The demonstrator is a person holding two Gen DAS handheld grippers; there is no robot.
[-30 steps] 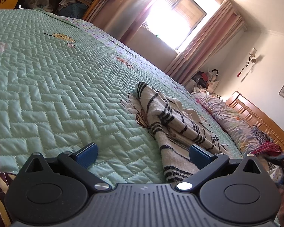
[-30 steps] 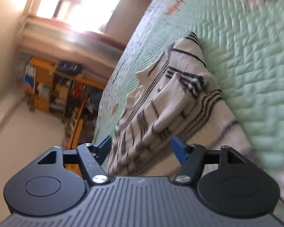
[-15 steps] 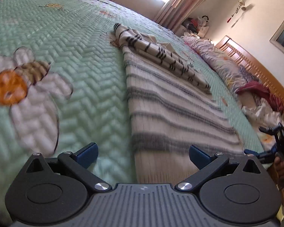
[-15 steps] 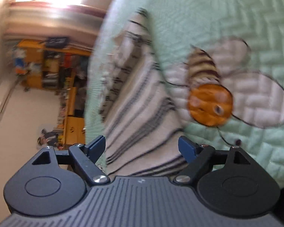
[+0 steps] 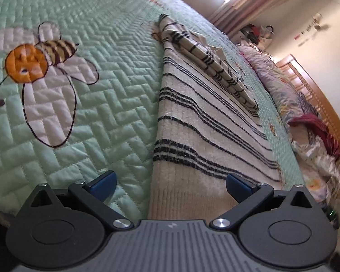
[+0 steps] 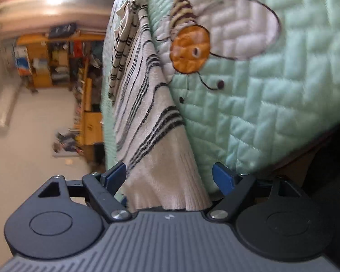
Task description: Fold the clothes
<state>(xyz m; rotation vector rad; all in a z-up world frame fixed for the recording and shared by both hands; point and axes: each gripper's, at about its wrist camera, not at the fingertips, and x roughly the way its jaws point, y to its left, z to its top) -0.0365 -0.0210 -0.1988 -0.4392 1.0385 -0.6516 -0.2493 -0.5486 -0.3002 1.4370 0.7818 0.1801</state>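
A cream sweater with black stripes (image 5: 201,122) lies flat on the green quilted bed, its sleeves folded onto its far part (image 5: 206,54). My left gripper (image 5: 170,182) is open at the sweater's ribbed hem (image 5: 188,195), its jaws straddling the hem's left corner. In the right wrist view the same sweater (image 6: 145,104) runs away from the camera. My right gripper (image 6: 168,175) is open with the ribbed hem (image 6: 170,188) lying between its jaws.
The green quilt (image 5: 97,104) carries embroidered bees (image 5: 38,56) beside the sweater. Pillows and loose clothes (image 5: 310,122) lie along the wooden headboard at the right. Wooden shelves (image 6: 56,52) stand beyond the bed's far side.
Both grippers have moved back from the folded sleeves to the sweater's hem at the near edge of the bed. Both stay open.
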